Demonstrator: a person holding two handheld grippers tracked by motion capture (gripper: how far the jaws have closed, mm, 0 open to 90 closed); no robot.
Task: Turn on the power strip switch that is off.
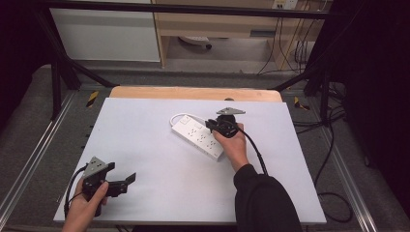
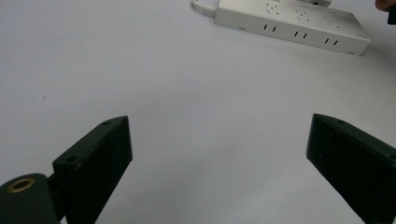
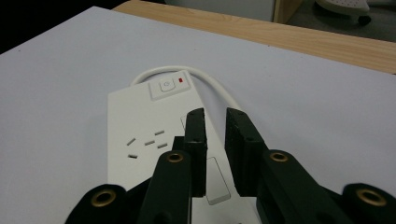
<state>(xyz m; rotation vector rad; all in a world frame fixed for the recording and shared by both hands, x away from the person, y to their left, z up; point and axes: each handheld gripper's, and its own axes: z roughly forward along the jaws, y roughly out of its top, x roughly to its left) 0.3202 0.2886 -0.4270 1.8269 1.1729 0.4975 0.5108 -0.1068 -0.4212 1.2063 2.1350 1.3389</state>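
High view: mounted above the near side, looking forward and down over the whole white table (image 1: 159,188), with floor and a cabinet beyond. Left gripper view: low and close to the tabletop, facing along two black jaws toward the power strip (image 2: 292,23) at the far top edge, well away. Right gripper view: very near, angled down along two jaws right over the same power strip (image 3: 140,135), facing the table's wooden back edge (image 3: 299,39). Shared by all three: power strip (image 1: 198,135) and surrounding white surface. Seen from above as well: left gripper (image 1: 123,181) and right gripper (image 1: 211,124).
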